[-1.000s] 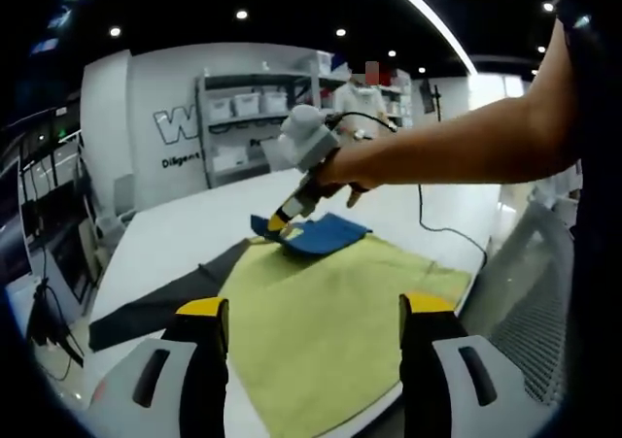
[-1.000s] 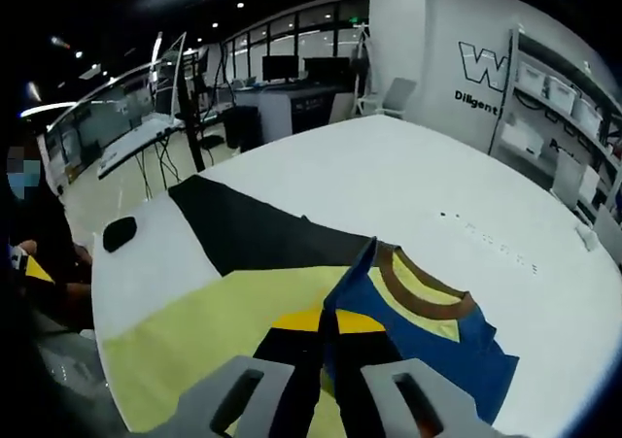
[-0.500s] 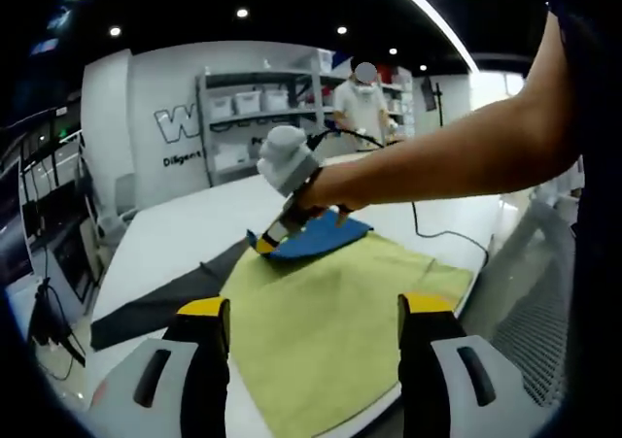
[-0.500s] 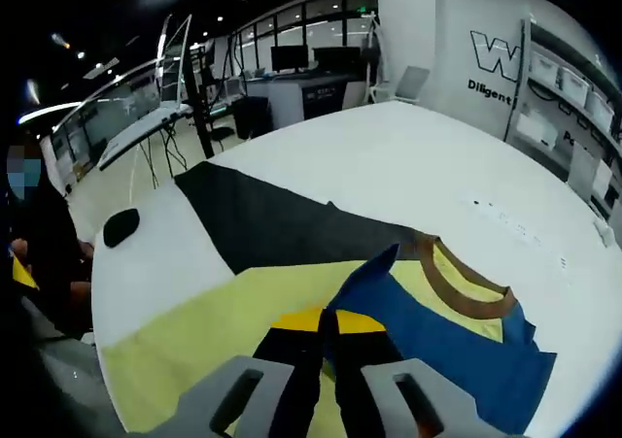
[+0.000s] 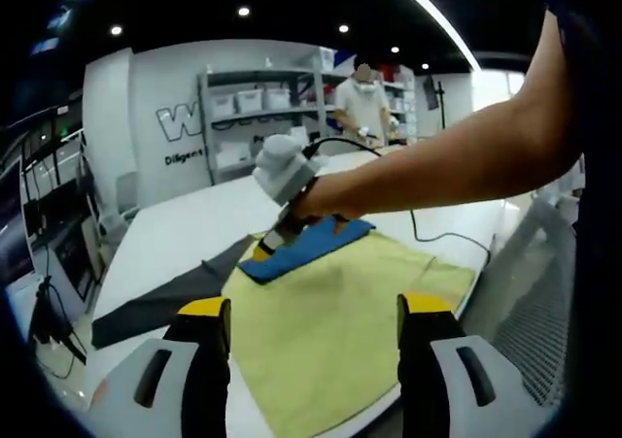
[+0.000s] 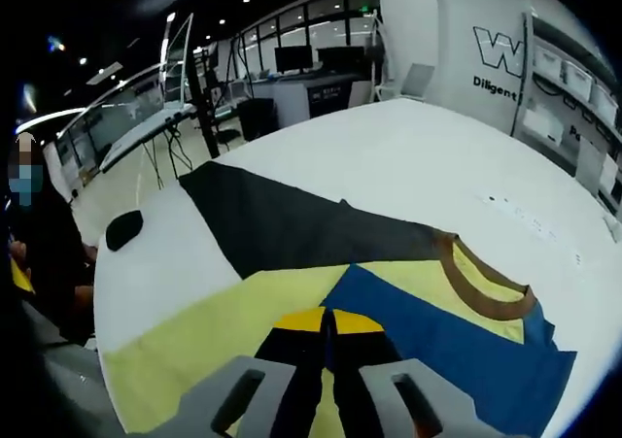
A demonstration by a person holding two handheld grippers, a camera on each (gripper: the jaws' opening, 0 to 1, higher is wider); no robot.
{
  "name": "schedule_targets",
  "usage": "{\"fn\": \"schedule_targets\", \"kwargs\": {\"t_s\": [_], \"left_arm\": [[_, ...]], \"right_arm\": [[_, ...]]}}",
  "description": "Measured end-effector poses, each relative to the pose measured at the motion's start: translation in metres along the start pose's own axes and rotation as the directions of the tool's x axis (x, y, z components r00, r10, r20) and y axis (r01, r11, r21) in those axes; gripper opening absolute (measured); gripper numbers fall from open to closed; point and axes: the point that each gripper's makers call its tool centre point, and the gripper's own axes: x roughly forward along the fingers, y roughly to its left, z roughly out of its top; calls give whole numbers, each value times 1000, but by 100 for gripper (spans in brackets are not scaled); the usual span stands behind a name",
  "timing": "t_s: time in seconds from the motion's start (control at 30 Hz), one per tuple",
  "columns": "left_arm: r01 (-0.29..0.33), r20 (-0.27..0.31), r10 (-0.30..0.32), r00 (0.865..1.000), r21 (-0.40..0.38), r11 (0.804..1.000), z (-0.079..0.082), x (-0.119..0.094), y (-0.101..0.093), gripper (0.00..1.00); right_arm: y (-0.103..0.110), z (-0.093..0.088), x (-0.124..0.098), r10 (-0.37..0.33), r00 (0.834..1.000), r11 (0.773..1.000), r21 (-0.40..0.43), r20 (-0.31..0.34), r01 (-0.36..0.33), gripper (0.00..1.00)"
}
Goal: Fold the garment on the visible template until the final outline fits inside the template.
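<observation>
Blue garment (image 6: 457,336) with a brown collar lies on the yellow template (image 5: 330,321), spread toward 3 o'clock in the right gripper view. The right gripper (image 6: 329,333) pinches the garment's edge between closed jaws. The left gripper (image 5: 313,312) hovers wide apart over the template, holding nothing. A black cloth (image 6: 282,229) lies at 11 o'clock on the white table (image 6: 408,156).

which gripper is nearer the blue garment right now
Right. The right gripper is shut on the edge of the blue garment on the yellow template. The left gripper is open, held back over the template's near part.
</observation>
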Motion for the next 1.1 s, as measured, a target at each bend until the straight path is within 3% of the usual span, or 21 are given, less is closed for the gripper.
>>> {"fn": "schedule_targets", "kwargs": {"t_s": [0.3, 0.8, 1.1], "left_arm": [[0, -6, 0, 1000, 0, 1000, -1, 0, 0, 64], [3, -12, -3, 1000, 0, 1000, -2, 1, -1, 64], [7, -17, -7, 1000, 2, 1000, -2, 1, -2, 64]], "right_arm": [[8, -25, 18, 25, 998, 1000, -17, -64, -27, 0], [11, -28, 22, 17, 997, 999, -42, -72, -20, 0], [1, -25, 31, 14, 998, 999, -29, -66, -16, 0]]}}
